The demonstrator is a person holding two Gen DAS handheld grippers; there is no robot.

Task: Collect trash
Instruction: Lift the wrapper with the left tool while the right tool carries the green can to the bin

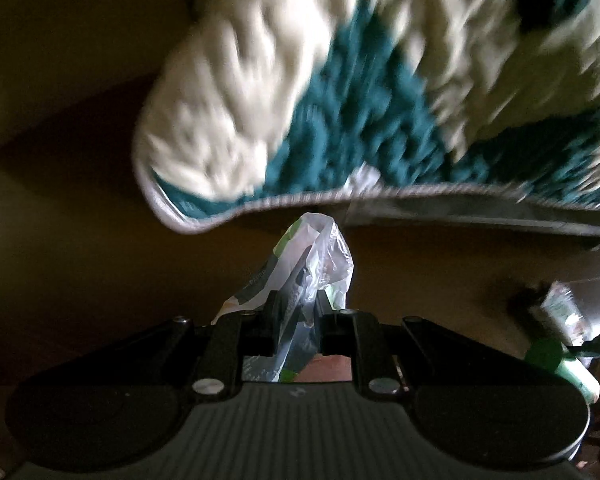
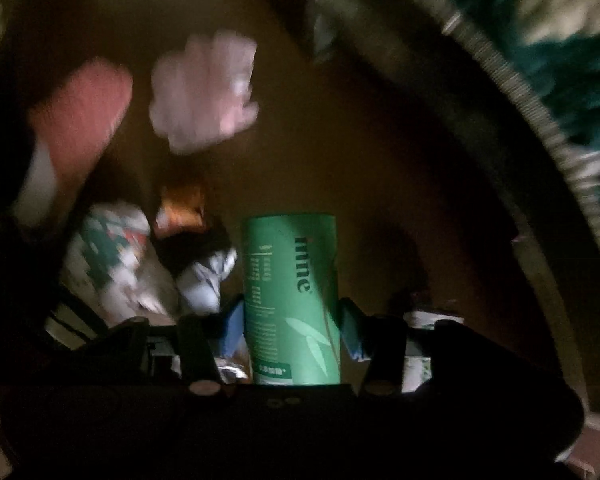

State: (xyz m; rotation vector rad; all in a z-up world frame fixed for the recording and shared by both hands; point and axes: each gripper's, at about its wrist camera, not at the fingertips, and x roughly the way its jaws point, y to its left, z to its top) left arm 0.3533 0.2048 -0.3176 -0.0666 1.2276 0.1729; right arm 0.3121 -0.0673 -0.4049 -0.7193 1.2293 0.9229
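— Nearest the lens, the left claw (image 1: 296,312) is clamped on a plastic bag (image 1: 316,256), low centre of frame.

— And the right claw (image 2: 292,316)?

— Gripping a green tube (image 2: 290,292), mid-frame. Lift both straight up, clear of the rug (image 1: 340,92), and keep the squeeze firm.

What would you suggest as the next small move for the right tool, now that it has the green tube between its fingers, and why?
Probably carry the green tube over to the plastic bag pinched in the left tool and drop it in. The right tool appears to grip the tube, clear of the floor, while the crumpled pink paper and other scraps lie uncollected, so emptying it frees it for them.
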